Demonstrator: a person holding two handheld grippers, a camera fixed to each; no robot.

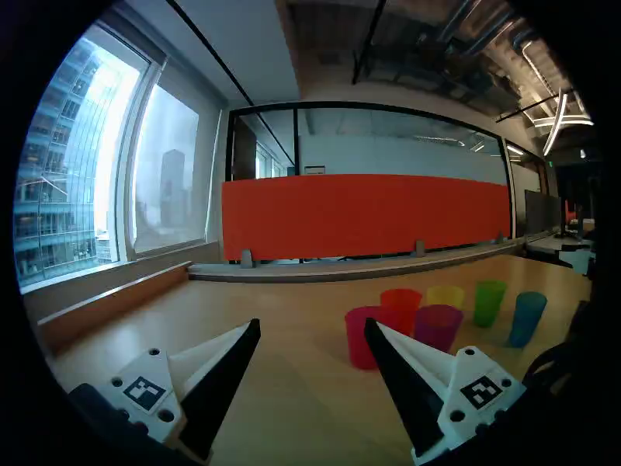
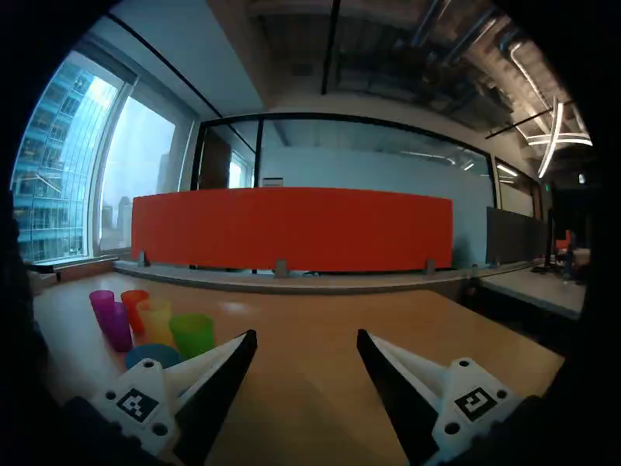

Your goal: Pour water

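Observation:
Several coloured plastic cups stand clustered on a wooden table (image 1: 279, 311). In the left gripper view a pink cup (image 1: 359, 338) is nearest, just left of my right-hand fingertip, with red (image 1: 400, 300), yellow (image 1: 445, 295), purple (image 1: 438, 326), green (image 1: 489, 301) and blue (image 1: 527, 317) cups beyond and to the right. My left gripper (image 1: 311, 325) is open and holds nothing. In the right gripper view the same cups sit at the far left: green (image 2: 192, 334) and blue (image 2: 152, 355) closest. My right gripper (image 2: 305, 335) hovers open over bare tabletop (image 2: 310, 373).
An orange divider panel (image 1: 365, 213) runs along the table's far edge, with a glass-walled room behind it. Tall windows (image 1: 85, 171) line the left side. A second desk (image 2: 536, 287) with a dark monitor (image 2: 512, 233) stands at the right.

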